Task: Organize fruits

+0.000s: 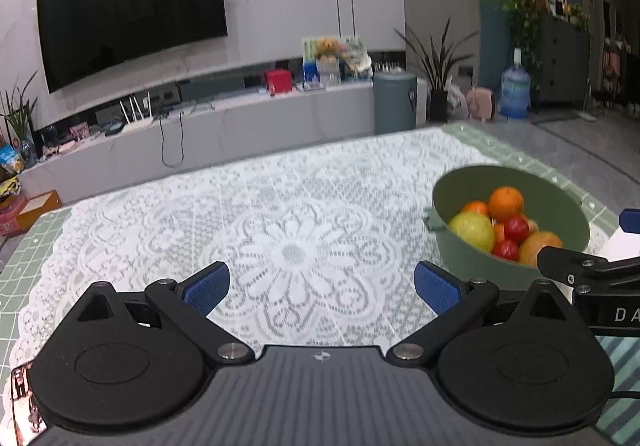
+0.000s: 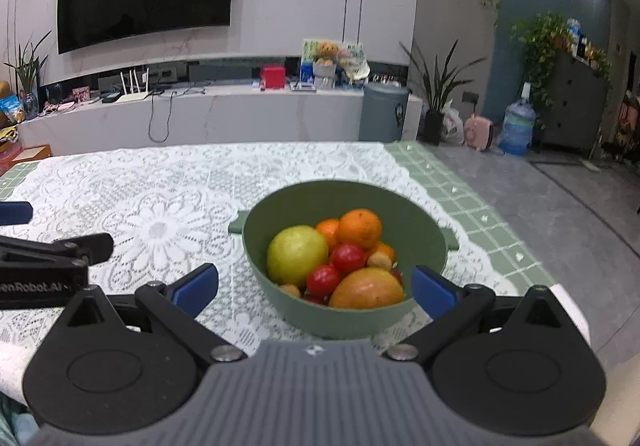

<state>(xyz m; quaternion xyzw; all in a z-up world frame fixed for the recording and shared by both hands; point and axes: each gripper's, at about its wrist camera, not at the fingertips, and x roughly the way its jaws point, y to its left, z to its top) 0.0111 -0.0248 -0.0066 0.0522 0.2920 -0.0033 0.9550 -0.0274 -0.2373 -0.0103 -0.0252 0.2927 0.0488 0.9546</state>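
Observation:
A green bowl [image 2: 424,242] stands on the lace tablecloth [image 2: 160,206], full of fruit: a yellow-green apple [image 2: 297,255], an orange [image 2: 359,227], red cherry tomatoes [image 2: 346,257] and a mango [image 2: 366,289]. My right gripper [image 2: 316,288] is open and empty, its jaws on either side of the bowl's near rim. My left gripper [image 1: 322,286] is open and empty over bare cloth, with the bowl [image 1: 560,206] to its right. The apple [image 1: 472,231] and orange [image 1: 505,203] show there too.
The table's right edge with green checked cloth [image 2: 472,202] lies close beyond the bowl. The left gripper's arm [image 2: 48,266] reaches in at the left of the right wrist view. A TV wall and a low cabinet [image 2: 200,118] stand behind the table.

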